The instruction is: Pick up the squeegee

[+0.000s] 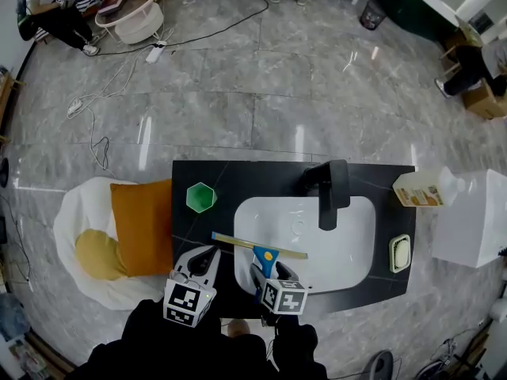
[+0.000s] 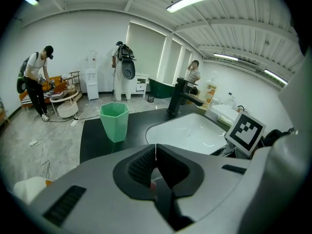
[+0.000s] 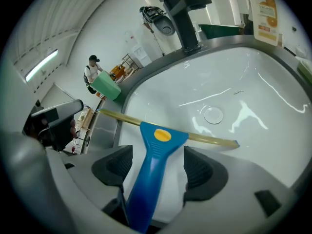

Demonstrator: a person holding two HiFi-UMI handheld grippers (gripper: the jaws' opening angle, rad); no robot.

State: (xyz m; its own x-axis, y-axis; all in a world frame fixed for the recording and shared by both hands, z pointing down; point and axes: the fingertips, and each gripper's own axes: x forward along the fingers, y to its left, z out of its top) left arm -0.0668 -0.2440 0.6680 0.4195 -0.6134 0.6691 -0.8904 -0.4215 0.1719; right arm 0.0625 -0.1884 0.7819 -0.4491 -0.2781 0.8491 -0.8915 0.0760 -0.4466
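A squeegee (image 1: 264, 254) with a blue handle and a thin yellowish blade lies across the front left rim of the white sink (image 1: 348, 248). In the right gripper view its handle (image 3: 155, 167) runs up between the two pads. My right gripper (image 1: 272, 274) is open around that handle, with a gap on each side and neither pad pressing on it. My left gripper (image 1: 209, 256) hovers over the black counter (image 1: 198, 236) left of the sink, with its jaws shut on nothing (image 2: 155, 152).
A green cup (image 1: 200, 197) stands on the counter at the back left. The black faucet (image 1: 331, 188) rises behind the basin. A soap dish (image 1: 400, 252) and an orange-labelled bottle (image 1: 420, 190) are at the right. An orange cushion (image 1: 142, 224) lies left of the counter.
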